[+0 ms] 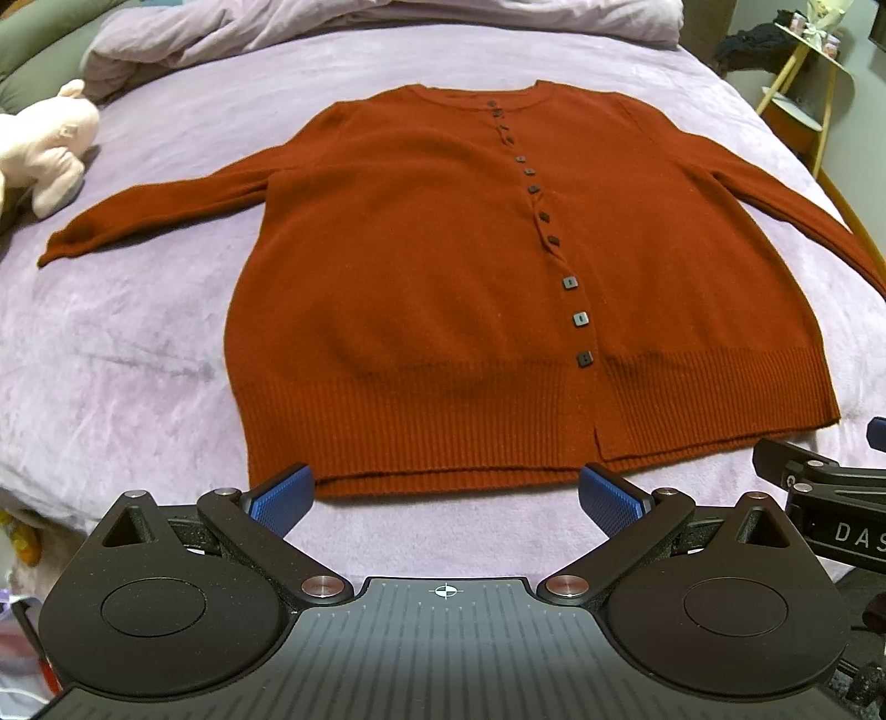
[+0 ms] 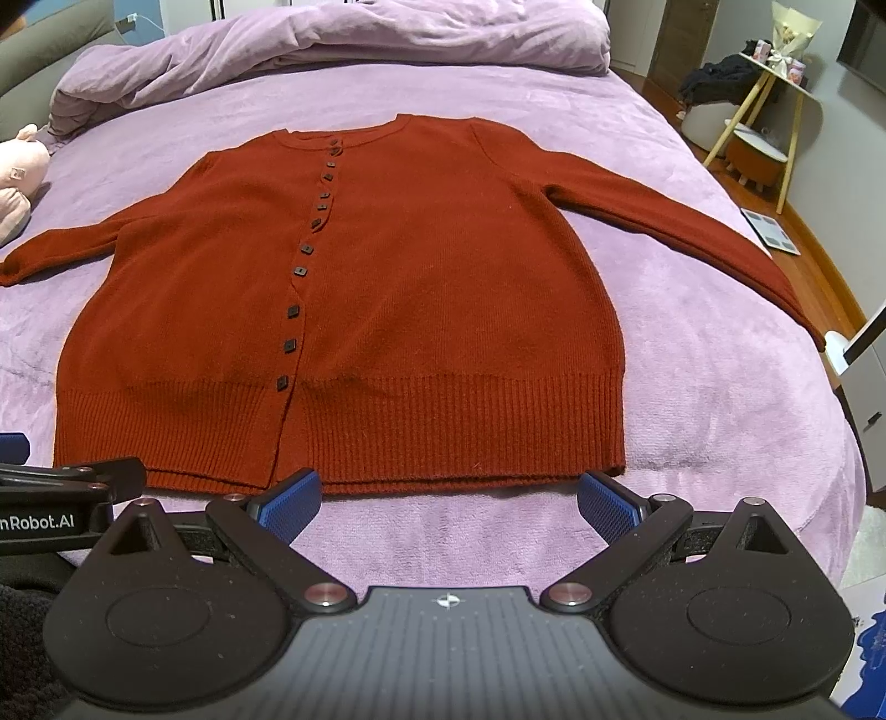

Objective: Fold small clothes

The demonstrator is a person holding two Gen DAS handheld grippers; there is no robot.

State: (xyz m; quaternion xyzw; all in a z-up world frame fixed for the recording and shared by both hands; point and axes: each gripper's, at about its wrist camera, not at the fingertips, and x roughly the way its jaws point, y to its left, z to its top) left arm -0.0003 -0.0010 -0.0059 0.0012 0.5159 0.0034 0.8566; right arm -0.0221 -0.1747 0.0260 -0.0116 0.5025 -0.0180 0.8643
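Left hand-held gripper [image 1: 446, 498] and right hand-held gripper [image 2: 448, 501] both released, nothing grasped; one rust-red knitted buttoned cardigan [image 1: 498, 266] spread flat just ahead, one pink plush toy [image 1: 52, 147] far left.

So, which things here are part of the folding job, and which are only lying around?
For the job:
- rust-red cardigan, buttoned, spread flat on the bed
- left gripper, open, near its hem
- right gripper, open, near its hem

Just lying about:
- pink plush toy
- bunched lilac duvet
- side table
- lilac bedsheet
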